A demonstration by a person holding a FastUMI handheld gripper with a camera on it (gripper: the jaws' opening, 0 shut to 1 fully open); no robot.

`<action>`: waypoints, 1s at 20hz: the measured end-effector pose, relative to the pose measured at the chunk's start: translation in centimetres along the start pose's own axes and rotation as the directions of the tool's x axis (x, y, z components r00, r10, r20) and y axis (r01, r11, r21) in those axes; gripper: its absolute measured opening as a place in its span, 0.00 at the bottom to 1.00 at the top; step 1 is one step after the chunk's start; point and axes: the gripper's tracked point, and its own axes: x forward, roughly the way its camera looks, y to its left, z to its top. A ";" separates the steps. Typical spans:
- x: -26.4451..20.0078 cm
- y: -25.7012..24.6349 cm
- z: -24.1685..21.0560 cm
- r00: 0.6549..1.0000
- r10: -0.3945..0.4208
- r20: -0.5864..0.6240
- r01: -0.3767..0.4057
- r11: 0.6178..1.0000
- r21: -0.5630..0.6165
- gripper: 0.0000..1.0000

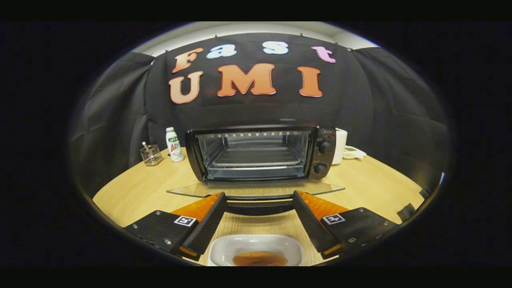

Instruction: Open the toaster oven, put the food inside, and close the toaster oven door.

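One toaster oven (256, 154) stands on the wooden table (140, 192), at twelve o'clock from the gripper (259, 197), with its glass door (256, 189) folded down flat toward the fingers. The door's dark handle (259, 208) lies in the gap between the two fingertips, but neither finger (208, 224) presses on it as far as can be seen (the fingers are spread wide and hold nothing). Inside the oven cavity one wire rack (256, 158) shows. Two round knobs (326, 147) sit one above the other on the oven's right panel.

One white dish (224, 248) lies on the table at six o'clock, between the bases of the fingers and nearer than the oven door, with one brownish piece of food (260, 259) in it.

At ten o'clock from the oven, one small white bottle (174, 145) stands just beside its left wall, and one wire holder (151, 155) stands a little further left, with a utensil in it. At two o'clock, one white cup (340, 146) stands close to the oven's right side, and one small plate (355, 152) lies just beyond that.
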 end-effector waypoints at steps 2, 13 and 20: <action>0.1 0.0 -2.0 0.999 0.000 -0.054 0.000 1.000 -0.006 0.98; -2.0 -0.7 -3.7 0.994 -0.008 -0.109 0.015 0.998 0.066 0.98; -7.7 -0.4 -3.4 0.999 -0.046 0.006 0.046 0.999 -0.005 0.97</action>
